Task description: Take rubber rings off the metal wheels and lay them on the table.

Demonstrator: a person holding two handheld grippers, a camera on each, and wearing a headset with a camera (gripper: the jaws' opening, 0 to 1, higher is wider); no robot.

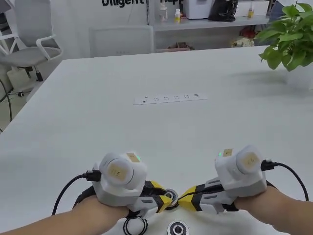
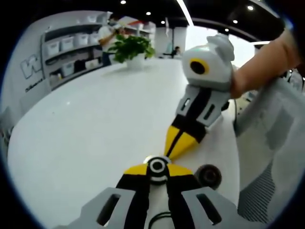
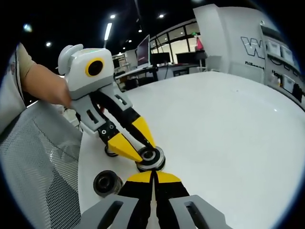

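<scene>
Office things beyond the work
White power strip [image 1: 170,98] lies flat mid-frame; leafy green plant [image 1: 288,36] at far right, grey office chair [image 1: 32,41] at far left, shelf [image 1: 210,22] with bottles [image 1: 177,16] behind.

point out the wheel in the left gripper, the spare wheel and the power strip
held wheel [image 2: 157,167]: left gripper view, its hub face
spare wheel [image 2: 208,175]: left gripper view, its top face
power strip [image 1: 170,98]: head view, middle of its top

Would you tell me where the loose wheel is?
Head view: the loose wheel lies on the table at the bottom edge, just below the gripped wheel, right of a black ring.
</scene>
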